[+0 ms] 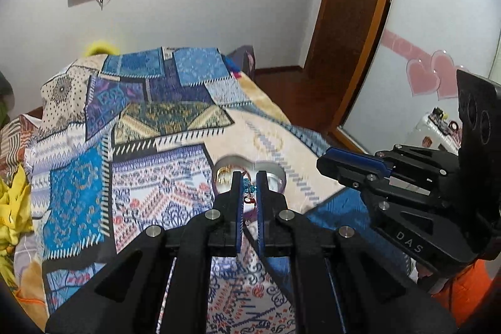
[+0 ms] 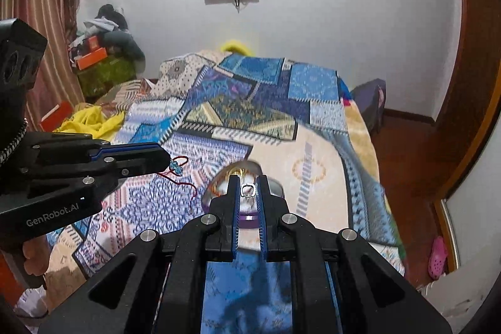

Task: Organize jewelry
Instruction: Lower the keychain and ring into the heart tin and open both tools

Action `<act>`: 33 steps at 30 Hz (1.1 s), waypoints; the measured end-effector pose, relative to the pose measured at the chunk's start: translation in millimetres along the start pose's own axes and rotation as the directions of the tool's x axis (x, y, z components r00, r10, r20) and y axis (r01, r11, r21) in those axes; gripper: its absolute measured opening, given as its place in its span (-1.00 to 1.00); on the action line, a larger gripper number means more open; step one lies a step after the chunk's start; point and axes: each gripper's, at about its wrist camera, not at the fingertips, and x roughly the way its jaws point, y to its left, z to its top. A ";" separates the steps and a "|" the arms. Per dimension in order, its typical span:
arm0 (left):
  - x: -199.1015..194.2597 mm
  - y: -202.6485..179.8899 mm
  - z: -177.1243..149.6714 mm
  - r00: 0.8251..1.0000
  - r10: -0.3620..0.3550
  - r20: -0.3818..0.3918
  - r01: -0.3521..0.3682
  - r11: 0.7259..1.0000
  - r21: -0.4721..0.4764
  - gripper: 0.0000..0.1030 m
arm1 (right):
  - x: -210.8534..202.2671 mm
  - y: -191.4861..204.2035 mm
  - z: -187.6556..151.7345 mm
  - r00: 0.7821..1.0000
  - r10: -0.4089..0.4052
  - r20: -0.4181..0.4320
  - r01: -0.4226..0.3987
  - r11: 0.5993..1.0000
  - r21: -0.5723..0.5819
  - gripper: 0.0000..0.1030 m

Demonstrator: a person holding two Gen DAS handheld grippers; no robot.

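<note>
Left wrist view: the left claw (image 1: 249,177) fills the foreground, its jaws nearly closed on a red-cord bracelet (image 1: 249,188) with a blue charm, held just over the heart-shaped box (image 1: 275,174) on the bed (image 1: 156,146). The right claw (image 1: 325,160) waits beside it.

Right wrist view: the right claw (image 2: 248,182) pinches a small silver ring (image 2: 248,190) above the same box (image 2: 219,180); the bracelet (image 2: 180,166) dangles from the left claw (image 2: 167,161). The step looks like dropping pieces in; next, lower over the box and release.

"DAS" on right gripper (image 1: 324,160) body; "GenRobot.AI" on left gripper (image 2: 169,160) body.
</note>
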 end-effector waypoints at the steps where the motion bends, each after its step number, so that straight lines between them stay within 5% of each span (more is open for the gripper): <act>1: -1.0 0.5 2.4 1.000 0.000 0.009 0.000 1.000 0.000 -0.89 | -0.4 0.0 3.3 1.000 -0.001 0.008 0.001 1.000 -0.003 -0.83; 14: 20.9 7.8 21.4 0.999 -0.021 0.027 0.021 1.000 -0.005 -0.89 | 19.8 -8.1 14.5 1.000 0.026 0.017 -0.026 0.999 0.019 -0.83; 33: 103.4 30.1 -4.6 0.981 -0.083 -0.173 0.072 0.995 -0.072 -0.89 | 92.2 -19.7 -9.7 0.976 0.084 -0.199 -0.074 0.996 0.058 -0.83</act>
